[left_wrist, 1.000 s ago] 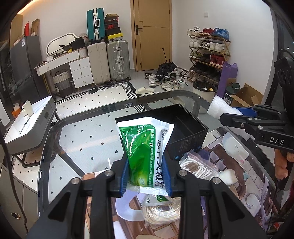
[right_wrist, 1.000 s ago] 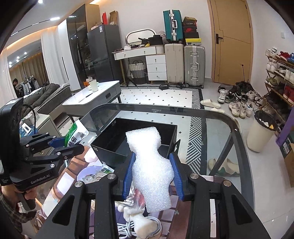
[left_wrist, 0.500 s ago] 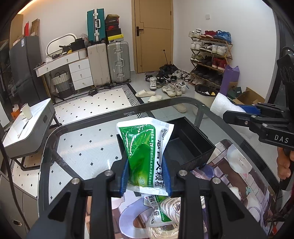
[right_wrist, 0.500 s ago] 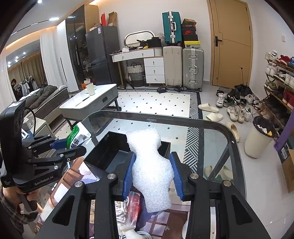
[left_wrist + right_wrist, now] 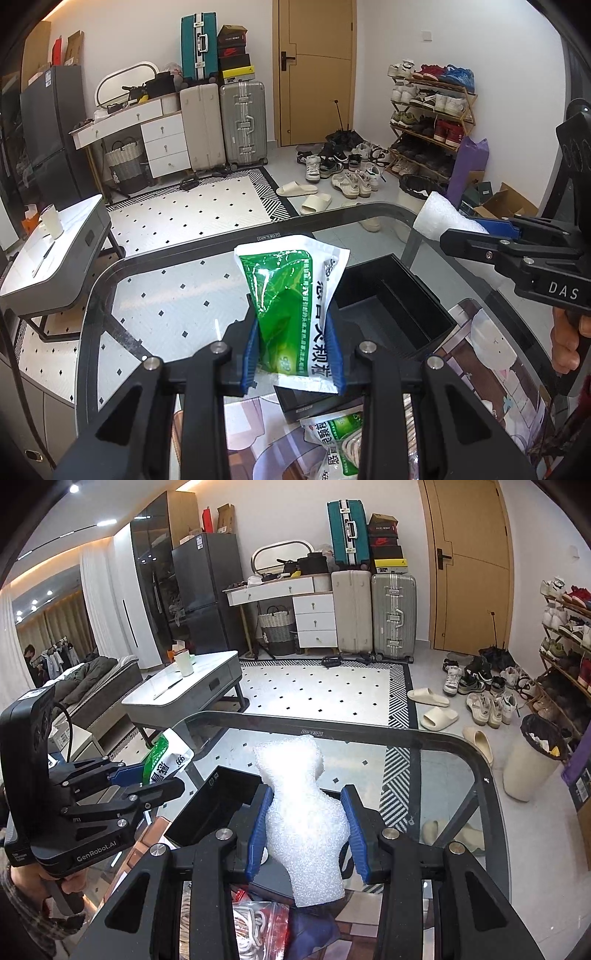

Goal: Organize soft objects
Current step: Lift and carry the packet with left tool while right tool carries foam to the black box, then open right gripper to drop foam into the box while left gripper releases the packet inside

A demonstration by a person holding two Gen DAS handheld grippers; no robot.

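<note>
My left gripper is shut on a green and white snack packet and holds it upright above the glass table, just left of the black bin. My right gripper is shut on a white foam wrap piece, held above the bin's right side. The left gripper with its packet shows at the left of the right wrist view. The right gripper's foam shows at the right of the left wrist view.
The glass table has a dark rounded rim. A second green packet and coiled white rope in a bag lie on the printed mat near me. A grey coffee table, suitcases and shoes stand beyond.
Both grippers have risen and drawn back with their loads. The bin now sits lower and further right in the left view, further left in the right view.
</note>
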